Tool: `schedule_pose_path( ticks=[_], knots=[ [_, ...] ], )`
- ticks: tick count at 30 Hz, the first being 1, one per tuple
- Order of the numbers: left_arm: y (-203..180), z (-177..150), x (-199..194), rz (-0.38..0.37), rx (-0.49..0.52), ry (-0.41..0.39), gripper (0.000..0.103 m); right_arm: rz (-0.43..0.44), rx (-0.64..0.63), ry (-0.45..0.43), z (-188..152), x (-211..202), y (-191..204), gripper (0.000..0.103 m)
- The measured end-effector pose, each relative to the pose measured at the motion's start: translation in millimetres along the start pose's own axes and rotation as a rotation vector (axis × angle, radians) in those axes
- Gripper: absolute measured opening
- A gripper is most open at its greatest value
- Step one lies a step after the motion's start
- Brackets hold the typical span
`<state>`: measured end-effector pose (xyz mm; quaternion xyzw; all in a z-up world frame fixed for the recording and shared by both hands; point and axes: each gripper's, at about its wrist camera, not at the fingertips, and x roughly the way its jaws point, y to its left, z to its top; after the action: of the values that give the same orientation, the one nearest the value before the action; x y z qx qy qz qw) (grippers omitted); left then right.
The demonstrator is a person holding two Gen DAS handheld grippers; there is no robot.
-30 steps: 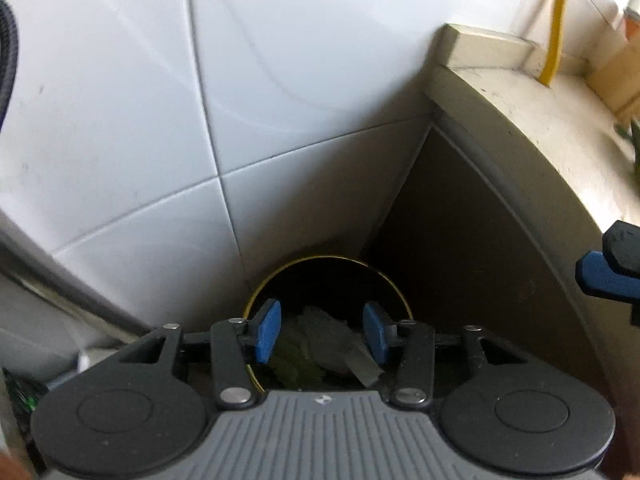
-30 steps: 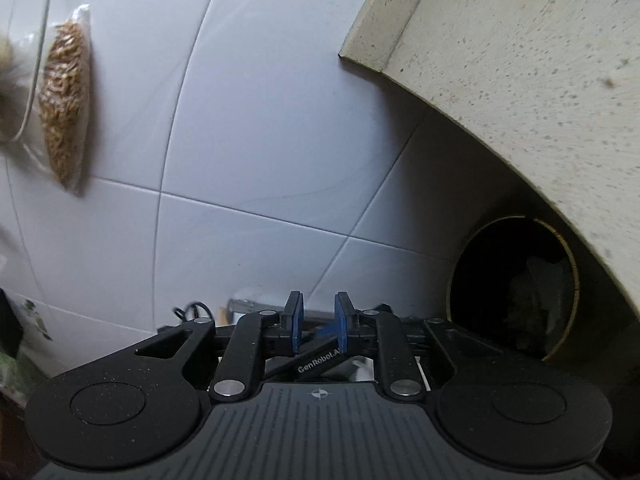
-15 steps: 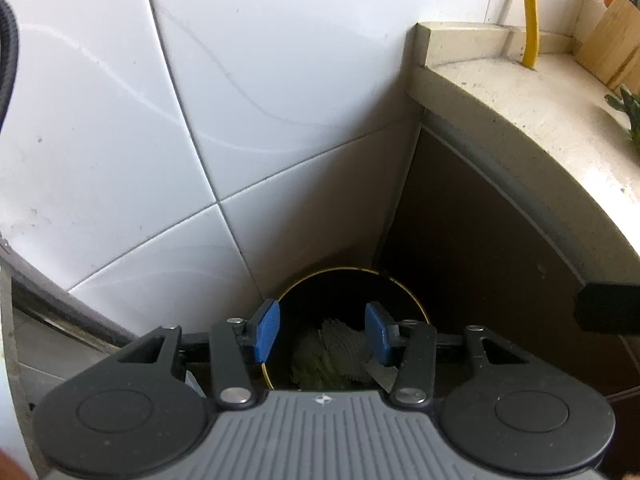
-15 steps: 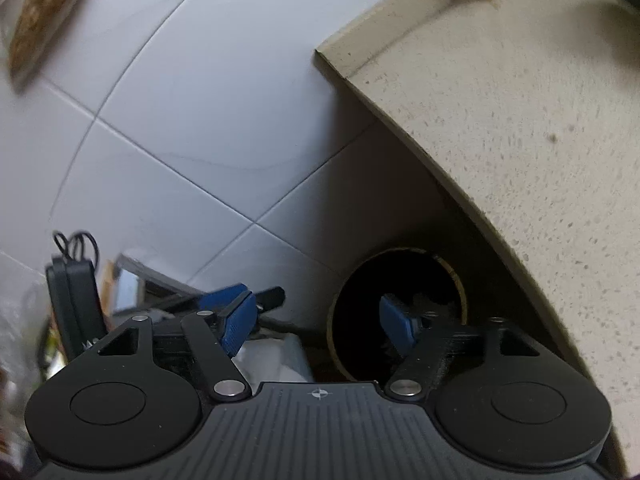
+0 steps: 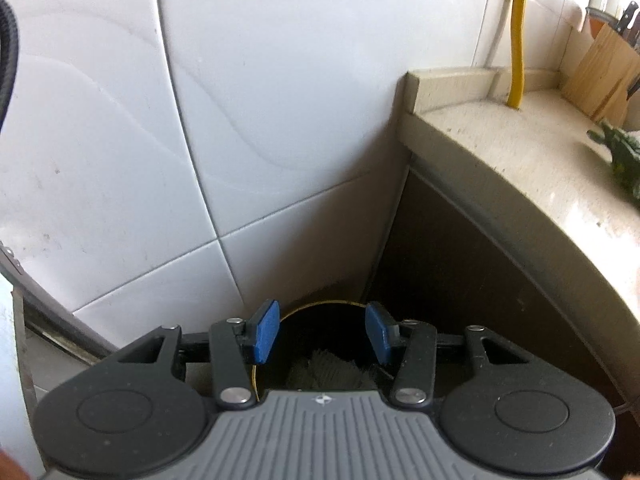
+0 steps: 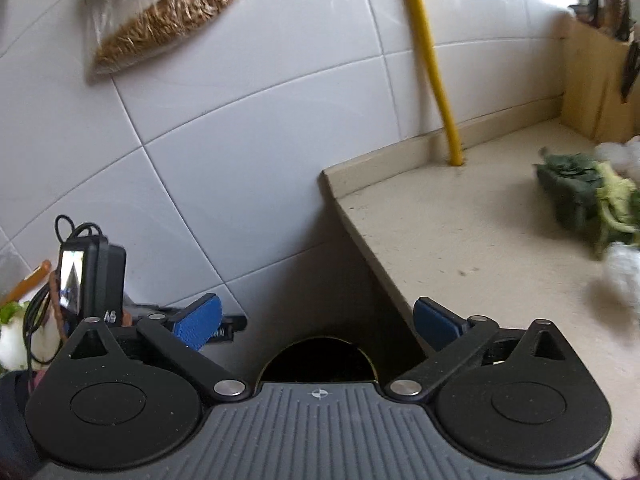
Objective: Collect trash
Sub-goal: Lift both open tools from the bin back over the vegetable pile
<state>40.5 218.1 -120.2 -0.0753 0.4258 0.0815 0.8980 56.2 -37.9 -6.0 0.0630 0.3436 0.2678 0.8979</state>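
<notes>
Left tool [image 5: 322,332] apart, empty, above bin [image 5: 320,344]; right tool [image 6: 316,320] wide apart, empty.

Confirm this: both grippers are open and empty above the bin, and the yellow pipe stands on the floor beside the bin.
One detail is wrong. The yellow pipe stands on the counter at the wall, not on the floor; the right wrist view shows it. The rest holds: the left gripper and right gripper are open and empty above the bin.
</notes>
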Motion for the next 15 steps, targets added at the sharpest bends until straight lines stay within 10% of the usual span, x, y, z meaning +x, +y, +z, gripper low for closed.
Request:
schedule_pose_path(
  ticks=[15],
  knots=[
    [0.5,3.2,-18.2,-0.019,0.009,-0.101,0.045,0.009,0.133,-0.171,-45.2,-76.3,2.4,0.103]
  ],
)
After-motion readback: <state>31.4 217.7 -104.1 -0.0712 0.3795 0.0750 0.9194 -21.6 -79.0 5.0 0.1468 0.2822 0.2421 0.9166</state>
